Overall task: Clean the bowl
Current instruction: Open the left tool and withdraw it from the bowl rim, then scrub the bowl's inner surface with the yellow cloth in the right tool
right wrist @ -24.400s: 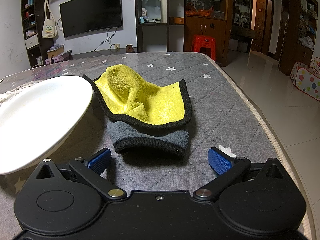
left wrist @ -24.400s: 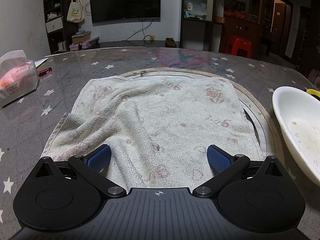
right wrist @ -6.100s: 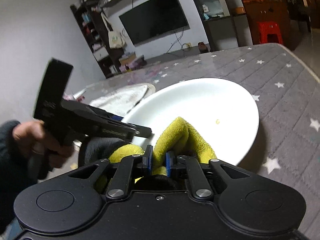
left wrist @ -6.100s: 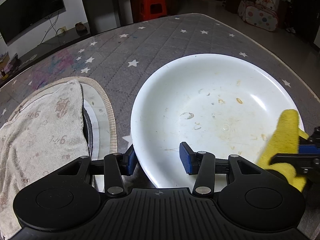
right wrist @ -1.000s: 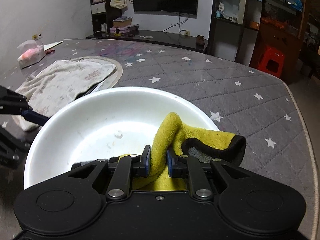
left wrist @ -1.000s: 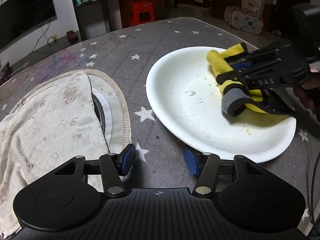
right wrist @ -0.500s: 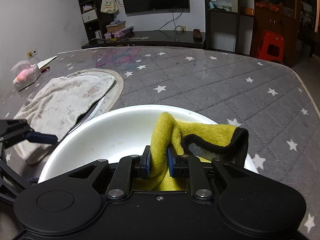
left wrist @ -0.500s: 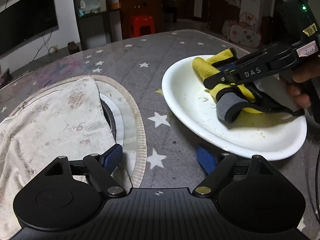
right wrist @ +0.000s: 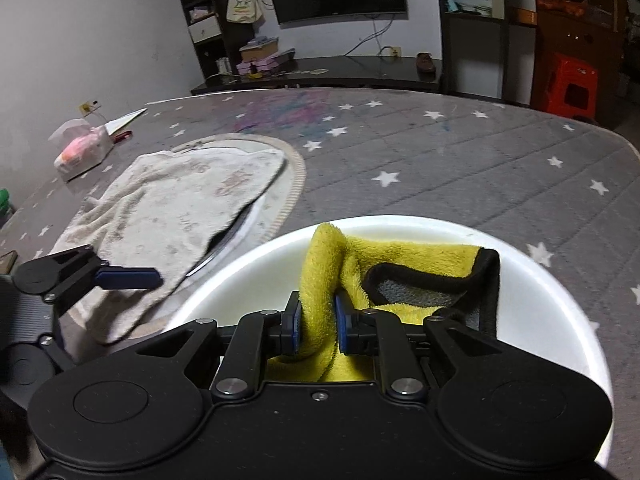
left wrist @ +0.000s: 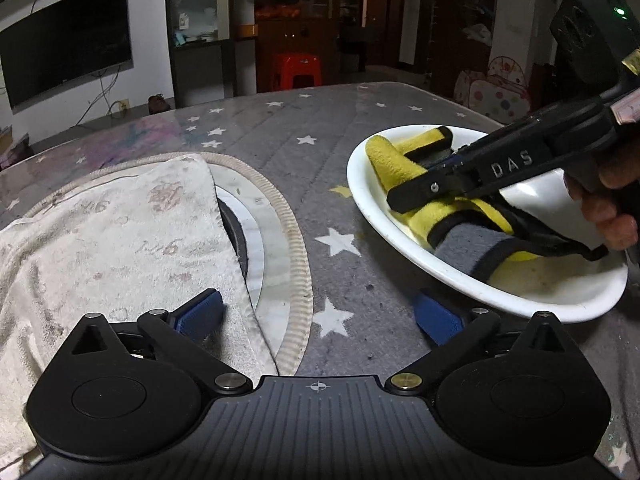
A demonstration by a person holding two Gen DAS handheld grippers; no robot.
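Wide, shallow white glazed bowl (left wrist: 472, 296) resting on the grey quilted star-print tablecloth (left wrist: 280, 128), toward the right edge of the table, unheld. Right gripper (right wrist: 318, 330) clamped on a fold of plush yellow microfibre cloth with black piping and grey backing (right wrist: 400, 268), bunched inside the bowl. Left gripper (left wrist: 316, 314) spread wide, gripping nothing, low over the table between the bowl and a stained cream terry towel (left wrist: 104, 232) draped over a round rope-edged mat (left wrist: 298, 240). Likely risk: slick, light bowl skating or tipping under a sideways wipe with nothing steadying its rim. Also possible: thick, springy cloth slipping from the narrow pads, or missing residue along the curved wall.
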